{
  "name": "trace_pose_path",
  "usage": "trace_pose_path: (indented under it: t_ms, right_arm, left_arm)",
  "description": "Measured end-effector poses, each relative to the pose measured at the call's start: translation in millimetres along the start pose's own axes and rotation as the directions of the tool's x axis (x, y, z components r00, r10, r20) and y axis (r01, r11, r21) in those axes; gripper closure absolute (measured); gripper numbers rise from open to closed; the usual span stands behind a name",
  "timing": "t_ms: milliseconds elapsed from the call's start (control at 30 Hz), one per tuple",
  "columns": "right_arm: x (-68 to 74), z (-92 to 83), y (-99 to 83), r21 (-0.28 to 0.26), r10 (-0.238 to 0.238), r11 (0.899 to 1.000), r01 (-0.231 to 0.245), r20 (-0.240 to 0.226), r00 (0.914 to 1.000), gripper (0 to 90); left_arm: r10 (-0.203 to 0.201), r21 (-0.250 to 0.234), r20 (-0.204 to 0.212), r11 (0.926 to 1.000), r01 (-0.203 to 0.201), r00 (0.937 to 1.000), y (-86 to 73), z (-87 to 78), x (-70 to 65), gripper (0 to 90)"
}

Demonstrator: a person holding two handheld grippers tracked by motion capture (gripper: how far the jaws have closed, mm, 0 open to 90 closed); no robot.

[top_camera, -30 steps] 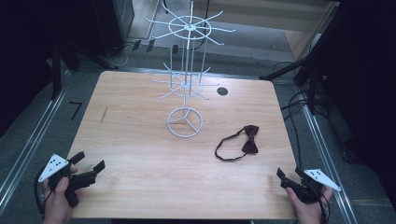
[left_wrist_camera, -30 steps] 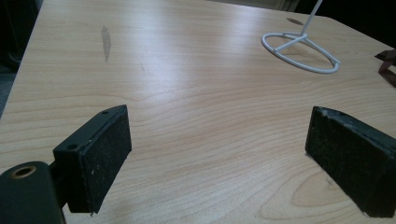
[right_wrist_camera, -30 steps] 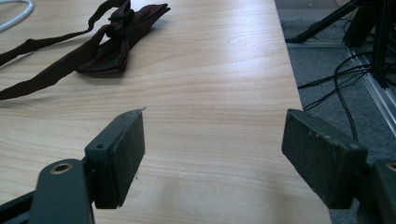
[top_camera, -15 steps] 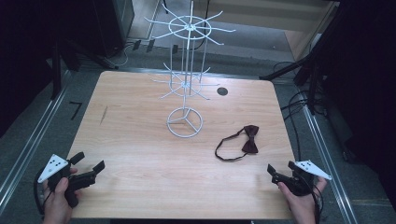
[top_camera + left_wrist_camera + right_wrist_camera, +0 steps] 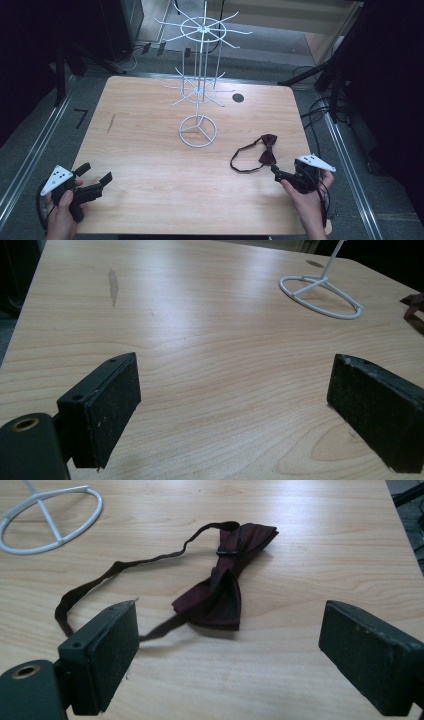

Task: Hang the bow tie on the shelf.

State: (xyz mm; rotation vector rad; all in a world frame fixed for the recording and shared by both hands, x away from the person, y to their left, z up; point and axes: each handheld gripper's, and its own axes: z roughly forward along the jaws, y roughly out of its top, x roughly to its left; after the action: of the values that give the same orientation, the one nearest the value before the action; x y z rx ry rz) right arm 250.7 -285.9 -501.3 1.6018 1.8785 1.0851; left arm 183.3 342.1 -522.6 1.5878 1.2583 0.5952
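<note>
My right tool sits at the worktop's near-right edge, jaws spread wide w/ nothing between them; they've just been opening. Since a sec ago it's come fwd, closing on the maroon bow tie, which lies flat just ahead of the pads, strap looping off to the left. So I judge the approach is on, grasp not yet made. Left tool rests released at the near-left corner. White wire rack stands mid-worktop, hooks bare.
</note>
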Motion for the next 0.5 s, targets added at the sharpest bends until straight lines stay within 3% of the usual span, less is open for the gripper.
trace_pose_path:
  t_ms: [500]
  right_arm:
    - [14.7,38.8,22.8,0.124,0.047,0.991,-0.053,0.051,0.9976,15.6]
  left_arm:
    - [-0.002,0.000,0.002,1.0000,0.002,1.0000,0.0,-0.6,0.3,7.7]
